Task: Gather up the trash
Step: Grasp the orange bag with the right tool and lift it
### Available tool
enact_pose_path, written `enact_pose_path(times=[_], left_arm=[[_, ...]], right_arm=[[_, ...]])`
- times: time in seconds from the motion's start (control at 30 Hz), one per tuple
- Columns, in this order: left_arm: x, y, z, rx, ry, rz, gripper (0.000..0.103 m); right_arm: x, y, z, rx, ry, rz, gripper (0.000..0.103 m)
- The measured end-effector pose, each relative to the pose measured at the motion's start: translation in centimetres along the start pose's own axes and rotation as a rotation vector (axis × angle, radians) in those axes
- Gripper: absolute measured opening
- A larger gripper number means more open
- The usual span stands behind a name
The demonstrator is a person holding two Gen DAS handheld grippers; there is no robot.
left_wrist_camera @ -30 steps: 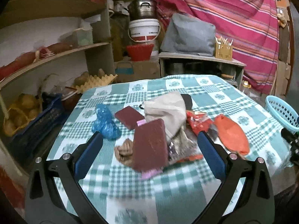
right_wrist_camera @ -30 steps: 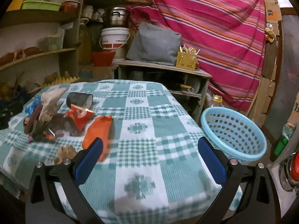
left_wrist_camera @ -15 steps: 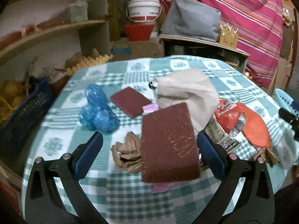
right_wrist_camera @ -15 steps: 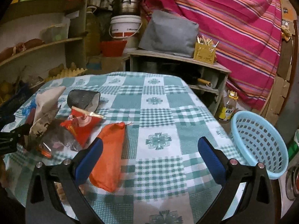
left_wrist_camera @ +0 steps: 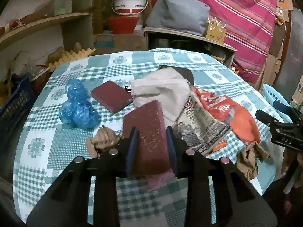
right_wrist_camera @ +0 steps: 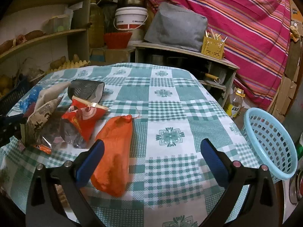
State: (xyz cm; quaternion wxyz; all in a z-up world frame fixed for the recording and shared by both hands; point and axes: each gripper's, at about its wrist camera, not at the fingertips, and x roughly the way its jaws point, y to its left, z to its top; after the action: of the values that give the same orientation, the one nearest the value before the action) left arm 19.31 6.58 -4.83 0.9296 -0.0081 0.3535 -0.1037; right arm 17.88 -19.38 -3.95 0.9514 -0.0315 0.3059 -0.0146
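Closing left gripper (left_wrist_camera: pixel 151 132) on maroon sponge (left_wrist_camera: pixel 149 132) near surface's front edge | right gripper (right_wrist_camera: pixel 151 159) spread wide over orange bag (right_wrist_camera: pixel 113 151), ready for basket (right_wrist_camera: pixel 272 143).

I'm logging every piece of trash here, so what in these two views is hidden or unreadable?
- Left wrist view: the maroon scouring pad covers the cloth beneath; the left tongs, closing on it, hide its lower edges.
- Left wrist view: the beige cloth bag covers most of a black pouch.
- Right wrist view: the light blue plastic basket is cut by the edge; its contents are unclear.

White bucket (right_wrist_camera: pixel 131 19), grey cushion (right_wrist_camera: pixel 175 26)
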Motion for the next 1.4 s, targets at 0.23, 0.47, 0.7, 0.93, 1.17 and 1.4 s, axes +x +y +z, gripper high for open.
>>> enact_pose_path(times=[0.23, 0.47, 0.7, 0.93, 1.17, 1.4], left_arm=[[0.1, 0.5, 0.0, -0.033, 0.012, -0.001, 0.036], [0.6, -0.1, -0.2, -0.008, 0.030, 0.030, 0.036], [0.0, 0.2, -0.1, -0.022, 0.020, 0.021, 0.028], [-0.9, 0.8, 0.4, -0.043, -0.003, 0.031, 0.020], [-2.4, 1.5, 1.6, -0.075, -0.041, 0.040, 0.015], [-4.1, 0.3, 3.7, -0.074, -0.098, 0.048, 0.015]], right_arm=[[0.7, -0.1, 0.0, 0.043, 0.035, 0.051, 0.099], [2.2, 1.1, 0.0, 0.039, 0.103, 0.065, 0.099], [4.2, 1.4, -0.4, 0.033, 0.189, 0.072, 0.084], [4.6, 1.8, -0.5, 0.028, 0.206, 0.147, 0.037], [3.3, 0.2, 0.1, 0.045, 0.133, 0.188, 0.012], [0.8, -3.9, 1.7, 0.090, 0.048, 0.208, 0.008]])
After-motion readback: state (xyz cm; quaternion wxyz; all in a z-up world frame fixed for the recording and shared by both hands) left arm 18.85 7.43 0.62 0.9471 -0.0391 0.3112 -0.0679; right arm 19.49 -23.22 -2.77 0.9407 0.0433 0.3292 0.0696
